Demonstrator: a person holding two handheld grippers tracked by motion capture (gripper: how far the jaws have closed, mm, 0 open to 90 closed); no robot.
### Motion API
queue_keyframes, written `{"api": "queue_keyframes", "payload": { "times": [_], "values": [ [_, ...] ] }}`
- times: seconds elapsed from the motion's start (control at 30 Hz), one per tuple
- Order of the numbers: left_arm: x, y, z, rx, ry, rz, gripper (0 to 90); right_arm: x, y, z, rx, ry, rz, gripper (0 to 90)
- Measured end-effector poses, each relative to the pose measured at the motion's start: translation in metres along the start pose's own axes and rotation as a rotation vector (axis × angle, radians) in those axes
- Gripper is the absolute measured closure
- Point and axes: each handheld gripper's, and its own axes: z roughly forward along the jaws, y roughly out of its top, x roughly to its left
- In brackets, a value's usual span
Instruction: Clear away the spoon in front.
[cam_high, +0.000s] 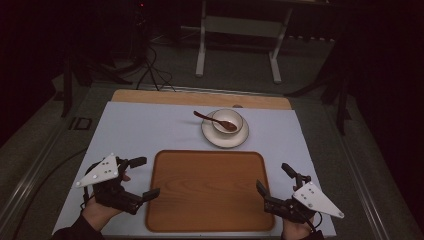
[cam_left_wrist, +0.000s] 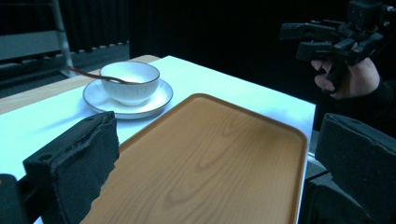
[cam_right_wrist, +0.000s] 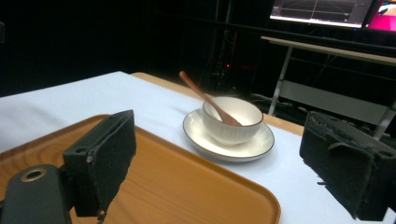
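**Room and surroundings, dimly lit**

Dark room, black walls and curtains on all sides. Grey floor (cam_high: 240, 70) beyond the far edge of the table, crossed by black cables (cam_high: 152, 70) at far left. White-framed desk (cam_high: 240, 30) standing far centre, on two legs with flat feet. Lit monitor (cam_right_wrist: 322, 11) on that desk, at upper right of the right gripper view. Small red indicator light (cam_high: 141, 5) at far left. Dark stand legs (cam_high: 67, 85) left and right. Table (cam_high: 200, 97) of pale wood, covered by a light blue-white sheet (cam_high: 145, 130).
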Motion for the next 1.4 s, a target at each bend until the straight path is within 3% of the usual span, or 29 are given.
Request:
{"api": "queue_keyframes", "payload": {
  "times": [0.1, 0.4, 0.53, 0.83, 1.1, 1.4],
  "values": [
    [0.001, 0.007, 0.008, 0.002, 0.018, 0.003, 0.0, 0.001, 0.001, 0.000, -0.003, 0.001, 0.007, 10.7],
    [0.013, 0.022, 0.040, -0.021, 0.074, -0.057, 0.0, 0.005, 0.004, 0.003, -0.001, 0.013, 0.001, 10.7],
    [0.021, 0.025, 0.055, -0.044, 0.117, -0.091, 0.0, 0.007, 0.005, 0.003, -0.005, 0.013, 0.001, 10.7],
    [0.036, 0.025, 0.084, -0.047, 0.158, -0.152, 0.0, 0.007, 0.005, 0.004, -0.009, 0.022, 0.011, 10.7],
    [0.052, 0.021, 0.107, -0.088, 0.184, -0.267, 0.8, 0.008, 0.006, 0.004, -0.015, 0.023, 0.009, 10.7],
    [0.065, 0.017, 0.132, -0.119, 0.231, -0.358, 3.5, 0.009, 0.007, 0.005, -0.017, 0.035, 0.018, 10.7]
  ]
}}
